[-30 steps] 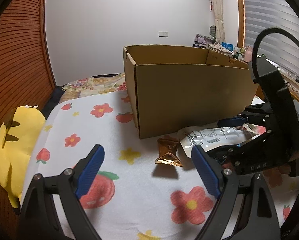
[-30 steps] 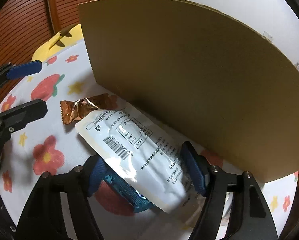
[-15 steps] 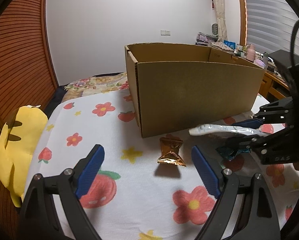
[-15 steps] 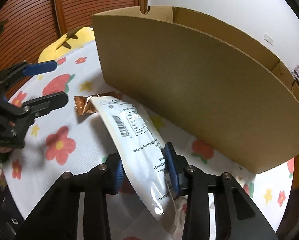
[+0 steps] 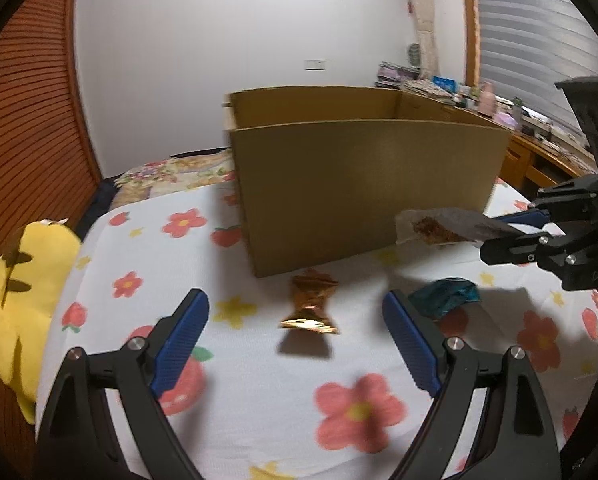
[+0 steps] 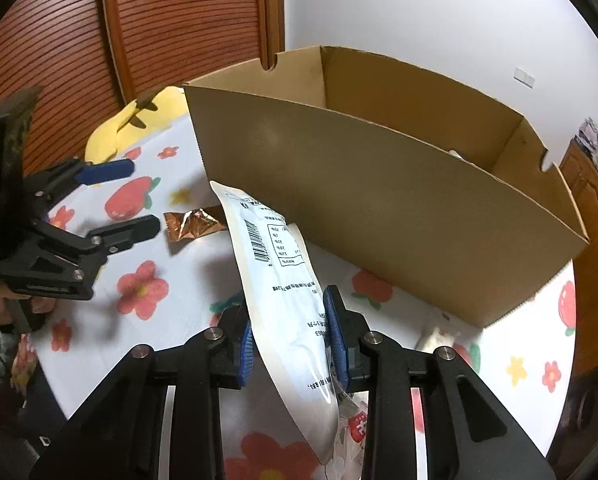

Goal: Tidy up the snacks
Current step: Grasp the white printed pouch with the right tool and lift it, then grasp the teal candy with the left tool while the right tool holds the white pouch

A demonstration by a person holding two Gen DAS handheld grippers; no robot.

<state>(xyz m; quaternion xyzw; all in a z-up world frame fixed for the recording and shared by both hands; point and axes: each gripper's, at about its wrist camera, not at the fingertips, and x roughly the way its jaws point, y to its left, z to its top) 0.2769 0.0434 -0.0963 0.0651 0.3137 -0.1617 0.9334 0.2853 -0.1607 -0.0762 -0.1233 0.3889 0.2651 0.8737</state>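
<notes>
In front of the cardboard box (image 6: 379,200), the right tool (image 6: 289,338) was closing on a soft, slippery white pouch (image 6: 283,280), lifted and held mid-body. The left tool (image 5: 295,336) stood apart.

candy (image 5: 310,303) lies before the box (image 5: 363,188).

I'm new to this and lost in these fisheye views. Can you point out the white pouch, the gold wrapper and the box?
white pouch (image 6: 277,276), right wrist view, printed middle.
gold wrapper (image 5: 310,304), left wrist view, pinched waist.
box (image 5: 363,188), left wrist view, near wall.
</notes>
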